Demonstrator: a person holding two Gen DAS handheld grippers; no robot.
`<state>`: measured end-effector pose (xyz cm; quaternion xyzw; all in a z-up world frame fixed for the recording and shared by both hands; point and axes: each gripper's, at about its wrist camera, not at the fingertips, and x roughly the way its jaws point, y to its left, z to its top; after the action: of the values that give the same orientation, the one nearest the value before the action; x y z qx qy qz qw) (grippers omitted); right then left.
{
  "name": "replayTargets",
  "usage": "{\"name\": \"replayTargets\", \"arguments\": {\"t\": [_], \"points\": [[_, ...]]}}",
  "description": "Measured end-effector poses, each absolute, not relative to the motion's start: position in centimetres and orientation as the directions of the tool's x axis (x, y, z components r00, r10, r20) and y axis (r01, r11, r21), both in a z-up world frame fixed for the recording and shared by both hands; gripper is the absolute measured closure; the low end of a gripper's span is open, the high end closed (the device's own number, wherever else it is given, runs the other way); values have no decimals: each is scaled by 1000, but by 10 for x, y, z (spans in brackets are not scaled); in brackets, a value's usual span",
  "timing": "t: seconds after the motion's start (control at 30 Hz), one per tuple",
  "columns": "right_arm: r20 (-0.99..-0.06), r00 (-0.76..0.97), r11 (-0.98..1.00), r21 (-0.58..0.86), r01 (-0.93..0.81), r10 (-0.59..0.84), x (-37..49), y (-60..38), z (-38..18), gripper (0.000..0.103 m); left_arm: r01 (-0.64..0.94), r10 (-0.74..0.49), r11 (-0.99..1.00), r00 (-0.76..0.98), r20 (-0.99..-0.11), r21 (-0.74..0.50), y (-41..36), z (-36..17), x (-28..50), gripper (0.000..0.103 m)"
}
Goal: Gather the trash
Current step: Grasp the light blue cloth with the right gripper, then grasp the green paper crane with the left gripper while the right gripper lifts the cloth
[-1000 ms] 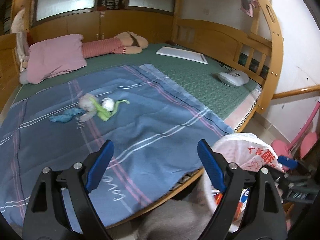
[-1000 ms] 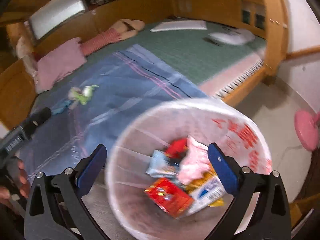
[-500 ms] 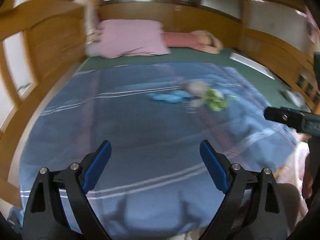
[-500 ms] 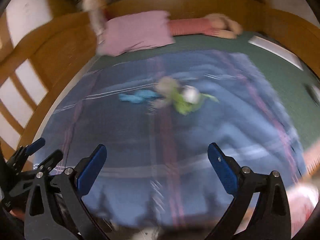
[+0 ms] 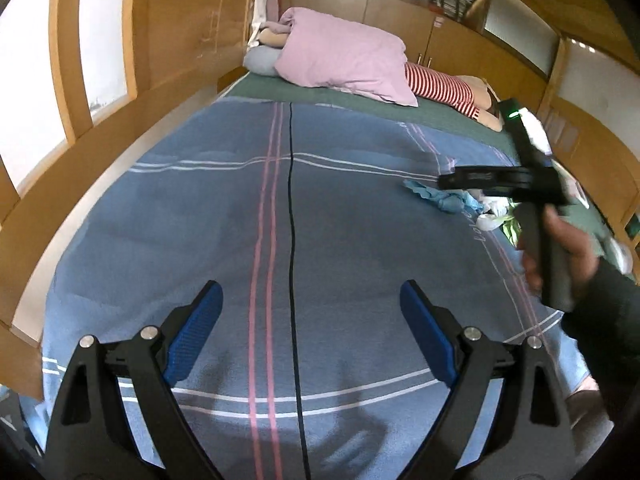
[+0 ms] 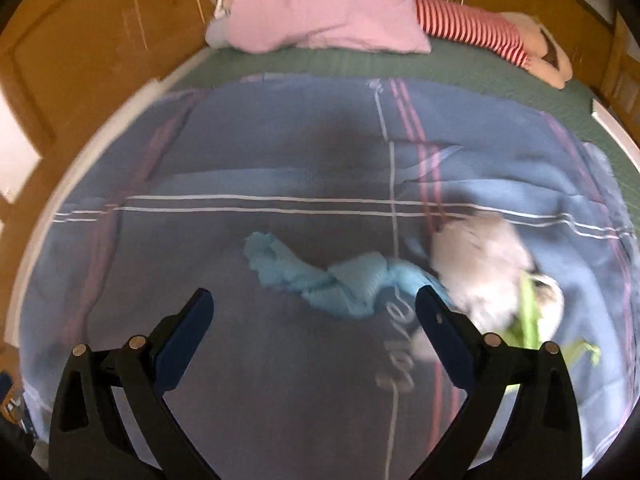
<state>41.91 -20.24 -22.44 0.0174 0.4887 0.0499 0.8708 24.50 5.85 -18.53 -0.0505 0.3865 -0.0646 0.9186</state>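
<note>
1. Blue, striped in pink and white, the blanket [image 5: 340,240] covers most of the bed and fills the space between and ahead of both pairs of fingers.
2. The left gripper [image 5: 312,312] hangs over the blanket with its blue-padded fingers [image 5: 196,328] spread wide and nothing between them.
3. The right gripper [image 6: 314,322] also stands wide apart and empty, pointing down at the blanket.
4. A crumpled light blue piece of trash [image 6: 332,280] lies on the blanket just ahead of the right gripper's fingers, its right end reaching to the right finger's tip; no pad touches it.
5. A pale, blurred wad [image 6: 480,256] lies just beyond that right finger, touching the blue piece, with a green scrap [image 6: 528,316] against its right side, partly behind the finger.
6. From the left wrist view the same cluster lies well ahead and to the right of the left fingers, partly hidden behind the right gripper's black body, which a hand [image 5: 568,248] in a dark sleeve holds by its handle.
7. Far ahead of both grippers, a pink pillow [image 5: 344,60] lies at the head of the bed on a green sheet [image 5: 280,90].
8. A red-and-white striped cushion [image 5: 440,88] lies to the right of the pillow.
9. Wooden panelling [image 5: 172,40] runs along the bed's left side.
</note>
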Motion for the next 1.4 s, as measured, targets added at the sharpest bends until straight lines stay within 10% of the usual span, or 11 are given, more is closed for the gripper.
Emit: {"name": "replayTargets", "arguments": {"t": [0.27,0.43,0.57,1.4], "points": [[-898,438,1000,26,-16,30,453,-200,-271,12,47,-179,979,672,-718,-200,71,-191,251,13],[-893,448,998,62,25,45,447,-211,-264,53,49,-179,979,663,-727,-197,68,-194,252,13],[-899,436,998,63,18,48,442,-217,-260,66,51,-169,982,663,-729,-182,63,-195,256,13],[-697,717,833,403,378,12,188,-388,-188,66,394,-388,903,583,-714,-169,-160,-197,295,13]]}}
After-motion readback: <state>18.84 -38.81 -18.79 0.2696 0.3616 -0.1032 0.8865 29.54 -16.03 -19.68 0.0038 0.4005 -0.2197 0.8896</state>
